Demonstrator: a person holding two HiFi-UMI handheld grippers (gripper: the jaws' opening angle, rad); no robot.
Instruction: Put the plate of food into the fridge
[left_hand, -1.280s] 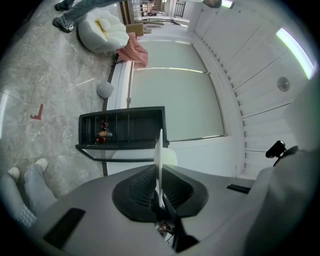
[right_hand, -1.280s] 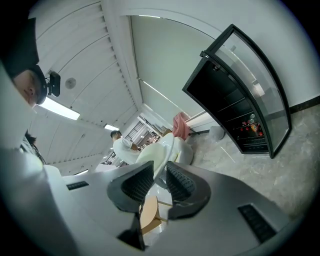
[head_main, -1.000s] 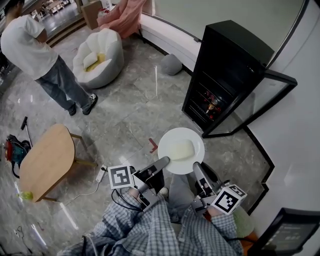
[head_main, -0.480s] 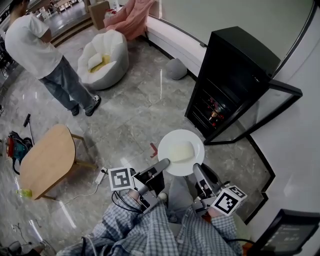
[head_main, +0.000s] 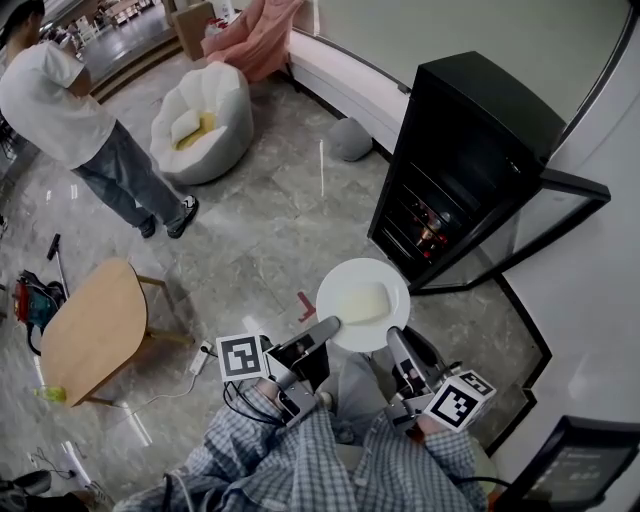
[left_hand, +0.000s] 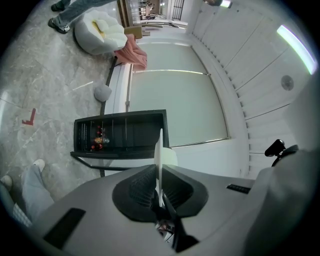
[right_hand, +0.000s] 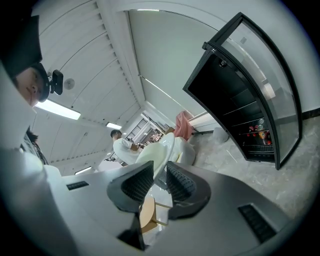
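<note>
A white plate (head_main: 385, 285) with a pale yellow block of food (head_main: 362, 301) hangs level above the floor, in front of the person's knees. My left gripper (head_main: 328, 325) is shut on its near left rim, and my right gripper (head_main: 393, 337) is shut on its near right rim. In the left gripper view the plate (left_hand: 160, 150) shows edge-on between the pads. In the right gripper view its rim (right_hand: 161, 150) sits between the ribbed pads. The black fridge (head_main: 470, 140) stands ahead and to the right. Its glass door (head_main: 540, 225) is swung open to the right.
Bottles or cans (head_main: 428, 222) stand on the fridge's lower shelves. A wooden table (head_main: 95, 325) is at the left, with a white beanbag chair (head_main: 200, 120) and a standing person (head_main: 70, 110) beyond. A grey cushion (head_main: 350, 138) lies by the wall. A dark stand (head_main: 580, 465) is at bottom right.
The view has shifted slightly and the fridge sits a little further right in frame. The plate stays in both grippers. The standing person has shifted a little.
</note>
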